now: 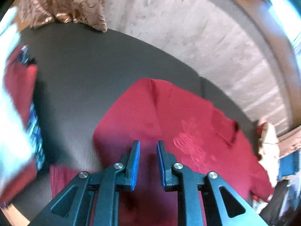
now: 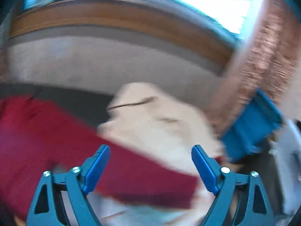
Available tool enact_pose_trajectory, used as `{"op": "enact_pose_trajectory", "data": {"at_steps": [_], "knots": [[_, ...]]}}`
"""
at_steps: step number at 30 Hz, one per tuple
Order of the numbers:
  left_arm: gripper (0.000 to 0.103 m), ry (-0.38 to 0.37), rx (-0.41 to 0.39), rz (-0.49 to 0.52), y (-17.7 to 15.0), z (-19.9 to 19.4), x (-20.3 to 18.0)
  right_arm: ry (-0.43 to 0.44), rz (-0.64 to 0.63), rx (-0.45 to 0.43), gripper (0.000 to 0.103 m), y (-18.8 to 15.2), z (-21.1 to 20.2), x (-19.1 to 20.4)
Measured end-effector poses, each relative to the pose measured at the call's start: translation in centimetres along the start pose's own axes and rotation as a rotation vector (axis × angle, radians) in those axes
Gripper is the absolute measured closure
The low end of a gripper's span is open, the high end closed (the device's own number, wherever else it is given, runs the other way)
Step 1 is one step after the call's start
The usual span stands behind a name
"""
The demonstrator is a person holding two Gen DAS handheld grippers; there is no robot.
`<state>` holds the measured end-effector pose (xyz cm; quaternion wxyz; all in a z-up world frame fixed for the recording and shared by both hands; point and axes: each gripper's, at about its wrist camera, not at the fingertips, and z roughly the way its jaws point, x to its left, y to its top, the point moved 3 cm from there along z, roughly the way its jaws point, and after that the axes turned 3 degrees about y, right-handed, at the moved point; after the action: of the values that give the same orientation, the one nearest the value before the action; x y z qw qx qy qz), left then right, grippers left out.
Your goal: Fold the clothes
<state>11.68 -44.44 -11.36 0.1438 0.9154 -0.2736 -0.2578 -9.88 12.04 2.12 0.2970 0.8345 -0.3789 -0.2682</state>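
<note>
The red knit top (image 1: pixel 165 124), soft, light and floppy on the dark sofa seat (image 1: pixel 79 79), lies beneath the slightly parted, empty left gripper (image 1: pixel 148 151) and at nine o'clock from the wide-open, empty right gripper (image 2: pixel 150 162); take its hem corners.

Dark teal tongs (image 1: pixel 148 145), ribbed blue pads (image 2: pixel 204 169), silver pivot screws (image 1: pixel 178 166)

A red garment (image 1: pixel 169 124) with a tone-on-tone chest emblem lies spread on the dark sofa seat (image 1: pixel 79 79); a cream garment (image 2: pixel 156 124) lies crumpled beside it.
</note>
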Motion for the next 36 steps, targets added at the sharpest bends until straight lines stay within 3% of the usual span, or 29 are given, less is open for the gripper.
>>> {"op": "enact_pose_trajectory", "data": {"at_steps": [4,8,13,17,22,24,32,36], "knots": [[0.084,-0.061,-0.005,-0.027,-4.0,-3.0,1.0,0.353,-0.059,0.044,0.013,-1.6,2.7,13.2],[0.083,-0.069,0.021,-0.009,-9.4,-4.2,2.1,0.581,-0.106,0.089,0.013,-2.2,5.5,23.2],[0.083,-0.097,0.024,0.037,-14.9,-4.7,1.3,0.760,0.027,0.142,0.013,-0.7,9.4,27.4],[0.081,-0.172,0.007,0.002,-16.1,-4.3,0.1,0.755,0.209,0.139,0.012,0.2,13.2,26.4],[0.080,-0.159,0.019,0.008,-14.0,-2.4,-1.4,0.591,0.285,0.092,0.012,-0.1,17.8,24.4],[0.080,-0.148,0.011,-0.011,-12.8,-1.6,-1.7,0.547,0.260,0.080,0.012,0.2,18.6,24.1],[0.080,-0.069,0.014,0.048,-4.8,3.9,-3.3,0.573,0.290,0.064,0.006,1.5,21.0,21.4],[0.080,0.051,-0.022,0.039,1.7,6.3,-2.3,0.576,0.283,0.070,0.001,3.1,23.8,20.5]]}}
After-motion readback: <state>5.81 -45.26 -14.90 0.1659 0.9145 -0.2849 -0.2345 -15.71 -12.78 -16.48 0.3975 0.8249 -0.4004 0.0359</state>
